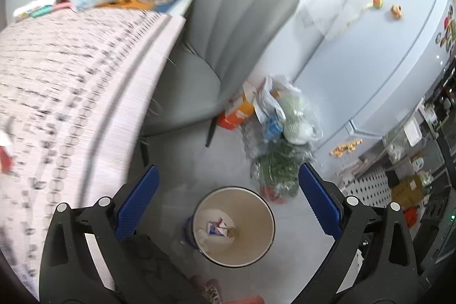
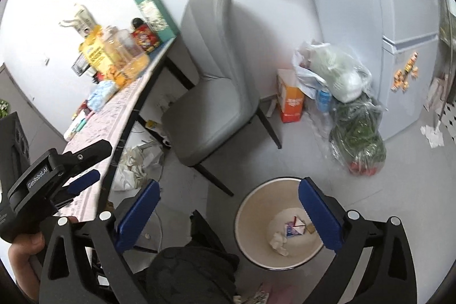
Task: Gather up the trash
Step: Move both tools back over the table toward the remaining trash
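My left gripper (image 1: 228, 204) stood with its blue pads spread wide and nothing between them; my right gripper (image 2: 228, 214) was just as wide and just as empty. No earlier view lets me say more than that.

Below and between both sets of fingers sat the round waste bin (image 1: 265, 207) on the grey floor, beige inside. At its bottom lay a small blue-and-white carton (image 1: 215, 228), a crumpled tissue (image 2: 278, 242) beside it and a small brownish scrap I could not identify.

Further out from my right fingers, to the left under the table (image 2: 94, 133), lay a heap of crumpled paper and plastic (image 2: 136, 164) on the floor. I judged that the likeliest thing left to collect: light, soft, easily crushed, apt to spring apart, so best pinched at a bunched fold near its middle rather than at a loose edge.

Ahead stood the grey chair (image 2: 216, 87), and beyond it an orange box (image 2: 290, 101), filled plastic bags (image 2: 342, 76) and a bag of greens (image 2: 357, 136) against the fridge (image 2: 399, 33). Those bags looked heavier and slippery.
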`<state>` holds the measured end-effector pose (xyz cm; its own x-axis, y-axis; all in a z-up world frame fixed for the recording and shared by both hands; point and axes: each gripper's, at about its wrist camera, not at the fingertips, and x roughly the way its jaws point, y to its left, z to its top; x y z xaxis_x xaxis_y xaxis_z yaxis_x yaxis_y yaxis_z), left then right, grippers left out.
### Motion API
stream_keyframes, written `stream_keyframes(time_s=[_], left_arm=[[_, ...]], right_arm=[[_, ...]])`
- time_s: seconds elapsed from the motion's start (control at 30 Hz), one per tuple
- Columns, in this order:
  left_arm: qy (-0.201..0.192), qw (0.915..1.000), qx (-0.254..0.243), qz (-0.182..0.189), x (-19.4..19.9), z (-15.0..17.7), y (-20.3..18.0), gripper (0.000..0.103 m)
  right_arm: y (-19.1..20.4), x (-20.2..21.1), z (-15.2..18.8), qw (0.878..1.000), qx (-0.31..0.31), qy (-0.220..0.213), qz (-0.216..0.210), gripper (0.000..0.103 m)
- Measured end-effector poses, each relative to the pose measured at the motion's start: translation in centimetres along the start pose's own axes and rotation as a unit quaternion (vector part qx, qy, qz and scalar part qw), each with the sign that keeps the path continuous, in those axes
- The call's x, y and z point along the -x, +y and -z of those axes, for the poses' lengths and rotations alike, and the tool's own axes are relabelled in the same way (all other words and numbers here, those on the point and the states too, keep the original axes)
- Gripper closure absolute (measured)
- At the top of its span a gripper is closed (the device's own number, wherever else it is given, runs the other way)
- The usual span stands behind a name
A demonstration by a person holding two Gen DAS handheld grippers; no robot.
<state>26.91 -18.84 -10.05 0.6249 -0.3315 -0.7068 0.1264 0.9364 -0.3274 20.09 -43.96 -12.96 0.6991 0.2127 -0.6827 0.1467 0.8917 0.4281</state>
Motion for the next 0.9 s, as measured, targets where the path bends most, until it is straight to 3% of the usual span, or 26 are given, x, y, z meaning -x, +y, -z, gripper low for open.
stream_keyframes(time_s=[0.47, 0.9], left_arm=[[-0.086, 0.9956, 0.034, -0.014, 11.5, -0.8, 6.9, 0.006], [-0.122, 0.9889, 0.072, -0.045, 18.8, 3.5, 14.1, 0.006]], right_arm=[[11.5, 3.6, 0.5, 0.995, 0.077, -0.02, -0.058, 0.007], [19.6, 3.9, 4.5, 0.985, 0.147, -0.001, -0.095, 0.007]])
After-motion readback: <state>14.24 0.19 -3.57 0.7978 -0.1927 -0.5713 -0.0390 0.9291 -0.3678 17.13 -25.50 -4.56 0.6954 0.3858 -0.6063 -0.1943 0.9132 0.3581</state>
